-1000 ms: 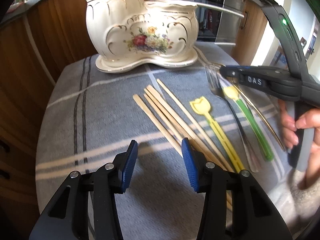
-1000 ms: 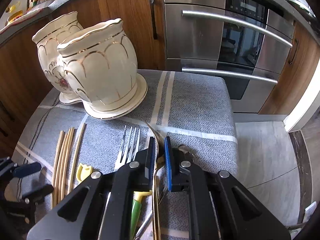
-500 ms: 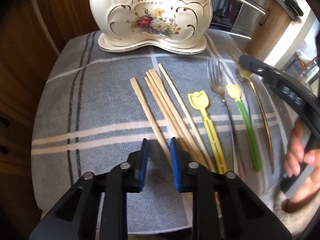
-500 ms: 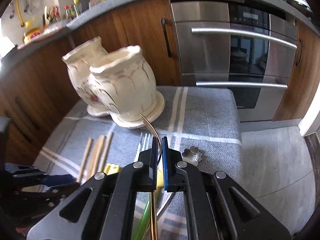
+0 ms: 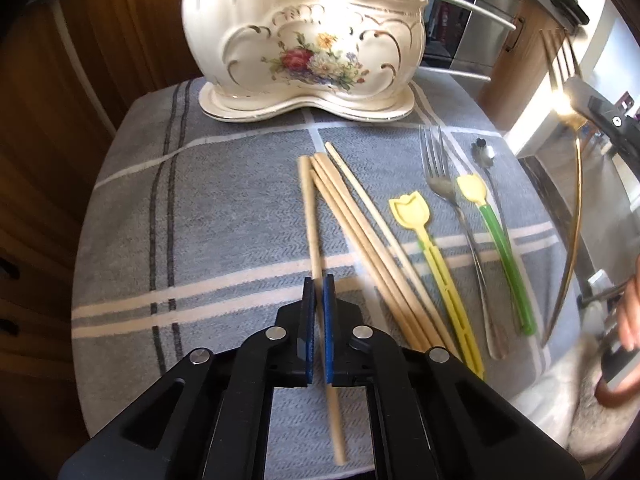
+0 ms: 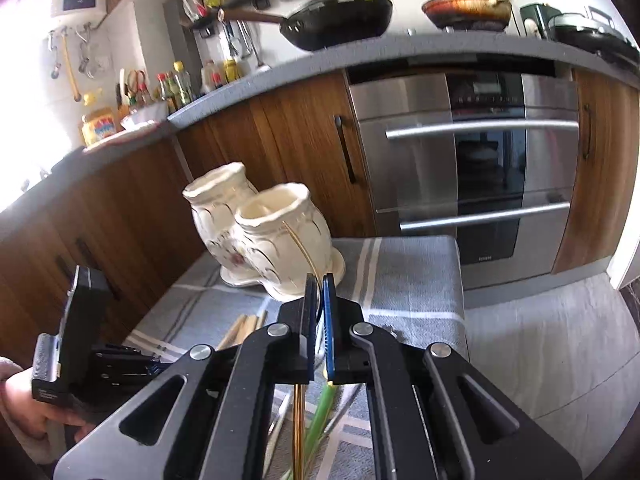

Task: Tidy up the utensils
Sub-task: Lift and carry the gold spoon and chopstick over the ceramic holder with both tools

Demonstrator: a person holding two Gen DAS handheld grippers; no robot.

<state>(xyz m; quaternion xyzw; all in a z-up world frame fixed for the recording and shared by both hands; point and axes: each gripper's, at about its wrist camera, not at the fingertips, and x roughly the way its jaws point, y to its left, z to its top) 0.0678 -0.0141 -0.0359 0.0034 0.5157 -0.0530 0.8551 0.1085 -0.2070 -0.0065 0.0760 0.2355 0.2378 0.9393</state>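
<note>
My left gripper (image 5: 317,292) is shut on a wooden chopstick (image 5: 312,216) that lies on the grey striped cloth (image 5: 200,208). Beside it lie three more chopsticks (image 5: 360,232), a yellow tulip pick (image 5: 430,252), a steel fork (image 5: 448,196) and a green-handled pick (image 5: 500,248). My right gripper (image 6: 317,292) is shut on a gold fork (image 6: 304,252), lifted above the cloth; the fork also shows at the right of the left wrist view (image 5: 576,184). The cream floral ceramic holder (image 5: 308,40) stands at the back, and in the right wrist view (image 6: 260,236) it is ahead of the gripper.
A small metal flower-shaped piece (image 5: 482,152) lies near the cloth's right edge. Wooden cabinets (image 6: 280,152) and a steel oven (image 6: 480,168) stand behind. The left gripper's body (image 6: 80,336) and hand show at lower left of the right wrist view.
My left gripper closed on the leftmost chopstick and shifted it apart from the bundle. My right gripper rose off the cloth with the gold fork, tilting upward.
</note>
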